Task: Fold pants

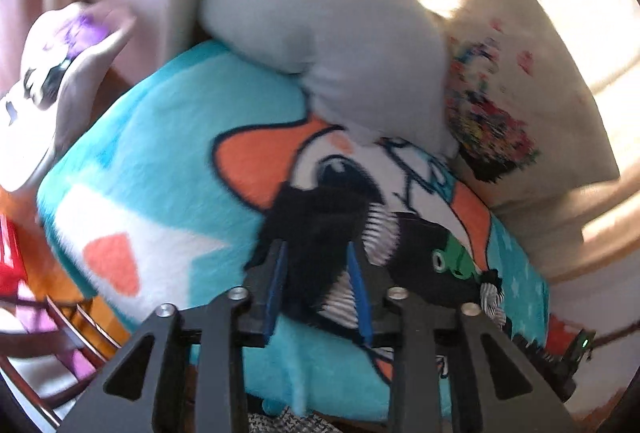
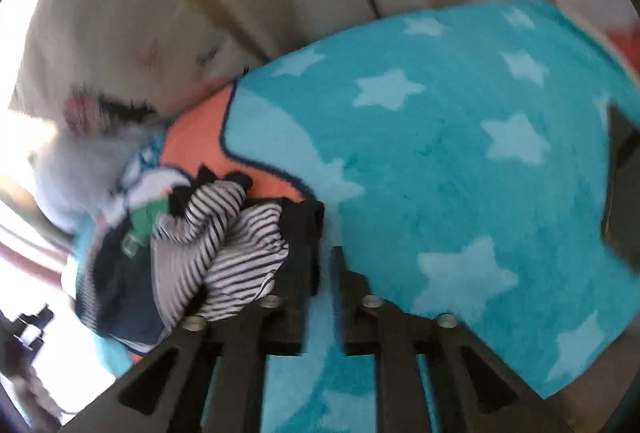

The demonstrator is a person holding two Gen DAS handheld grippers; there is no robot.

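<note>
Small dark navy pants (image 1: 432,265) with a striped lining and a green patch lie crumpled on a turquoise blanket (image 1: 168,137). My left gripper (image 1: 318,265) has its fingers around the dark waistband end, with cloth between the blue pads, jaws partly closed. In the right wrist view the pants (image 2: 208,245) lie bunched at the left, striped legs uppermost. My right gripper (image 2: 322,265) sits just right of the dark cuff, jaws a narrow gap apart, with only blanket (image 2: 460,161) showing between them.
A grey cushion (image 1: 332,29) and a cream patterned pillow (image 1: 516,93) rest against the sofa back behind the blanket. A white and purple toy (image 1: 60,73) lies at the left. A dark object (image 2: 622,185) sits at the blanket's right edge.
</note>
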